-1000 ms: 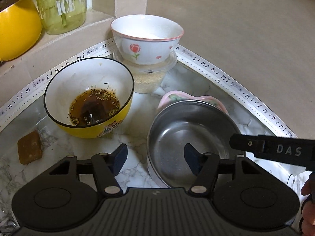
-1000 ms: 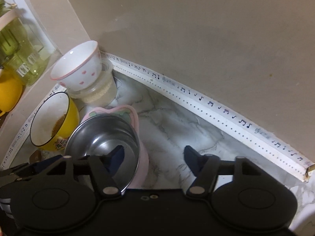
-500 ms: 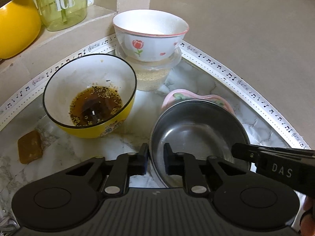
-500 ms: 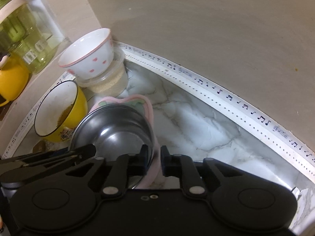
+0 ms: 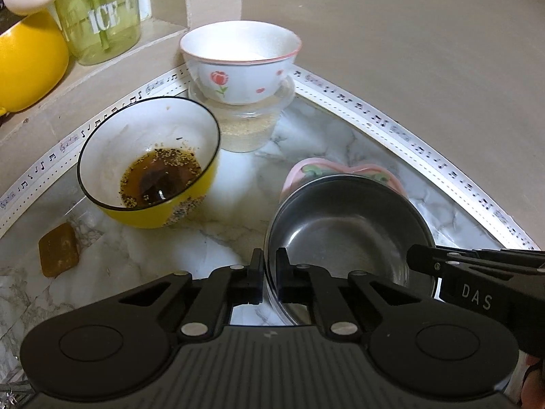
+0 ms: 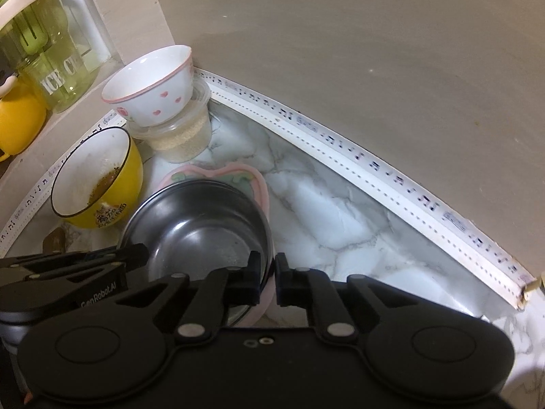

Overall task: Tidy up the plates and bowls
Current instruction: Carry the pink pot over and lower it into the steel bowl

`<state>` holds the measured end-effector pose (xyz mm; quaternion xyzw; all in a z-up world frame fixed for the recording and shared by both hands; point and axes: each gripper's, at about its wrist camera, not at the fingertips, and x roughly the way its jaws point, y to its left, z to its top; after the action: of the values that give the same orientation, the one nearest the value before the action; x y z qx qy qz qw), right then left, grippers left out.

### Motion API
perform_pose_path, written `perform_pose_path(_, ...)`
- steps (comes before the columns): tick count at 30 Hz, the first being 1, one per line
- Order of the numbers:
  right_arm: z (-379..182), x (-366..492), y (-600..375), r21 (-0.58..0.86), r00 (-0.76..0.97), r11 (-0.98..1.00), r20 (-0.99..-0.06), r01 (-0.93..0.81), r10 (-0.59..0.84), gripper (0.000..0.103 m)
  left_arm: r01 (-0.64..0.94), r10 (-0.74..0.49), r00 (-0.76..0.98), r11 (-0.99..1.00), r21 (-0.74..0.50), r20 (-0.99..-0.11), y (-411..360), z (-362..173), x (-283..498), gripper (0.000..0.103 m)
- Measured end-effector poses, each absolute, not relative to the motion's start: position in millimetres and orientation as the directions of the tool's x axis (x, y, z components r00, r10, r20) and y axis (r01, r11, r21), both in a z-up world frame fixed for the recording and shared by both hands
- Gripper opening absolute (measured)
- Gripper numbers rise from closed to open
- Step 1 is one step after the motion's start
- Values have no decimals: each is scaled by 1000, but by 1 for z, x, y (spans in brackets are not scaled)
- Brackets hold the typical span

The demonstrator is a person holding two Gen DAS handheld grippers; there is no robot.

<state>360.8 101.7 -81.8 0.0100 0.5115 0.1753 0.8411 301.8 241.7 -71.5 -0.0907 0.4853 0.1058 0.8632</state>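
Observation:
A steel bowl (image 5: 344, 235) sits nested in a pink heart-shaped dish (image 5: 340, 170) on the marble counter. My left gripper (image 5: 269, 276) is shut on the steel bowl's near left rim. My right gripper (image 6: 266, 279) is shut on the right rims of the steel bowl (image 6: 201, 225) and the pink dish (image 6: 259, 187) together. A yellow bowl (image 5: 150, 163) with brown sauce stands to the left. A white rose-print bowl (image 5: 238, 64) sits on a clear plastic tub (image 5: 248, 126) in the corner.
A green ICE jar (image 5: 98, 13) and a yellow mug (image 5: 24, 58) stand on the raised ledge at back left. A brown block (image 5: 58, 255) lies on the counter near the yellow bowl. Beige walls close the corner. Marble counter (image 6: 340, 211) extends right.
Both grippers went from open to shut on the nested bowls' rims, left on the left side, right on the right side. Both views have since shifted slightly.

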Motion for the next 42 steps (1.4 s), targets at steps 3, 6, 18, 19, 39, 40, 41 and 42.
perform_pose_path(3, -77, 355, 95, 192, 425, 939, -853, -284, 303, 8, -254, 98, 518, 966, -44, -850, 233, -64, 298, 6)
perform_pose_path(6, -70, 349, 83, 192, 434, 940, -848, -282, 304, 8, -232, 86, 524, 972, -45, -847, 223, -54, 293, 6)
perform_pose_path(18, -28, 313, 19, 199, 487, 953, -824, -230, 290, 8, -122, 49, 571, 992, -26, -819, 158, -2, 267, 6)
perform_pose_path(19, -23, 310, 12, 201, 494, 954, -820, -224, 289, 8, -108, 46, 578, 994, -21, -815, 151, 4, 265, 6)
perform_pose_path(39, 13, 231, -123, 183, 563, 979, -802, -85, 199, 9, 122, -81, 584, 992, -11, -808, 10, 34, 222, 7)
perform_pose_path(40, 12, 228, -131, 180, 563, 981, -804, -76, 191, 9, 134, -91, 580, 991, -15, -809, 2, 32, 221, 7)
perform_pose_path(41, 11, 224, -138, 179, 562, 982, -806, -67, 186, 9, 143, -97, 577, 990, -16, -811, -4, 30, 220, 7)
perform_pose_path(42, 9, 221, -146, 182, 560, 982, -808, -53, 180, 9, 153, -102, 572, 988, -16, -814, -12, 28, 219, 7)
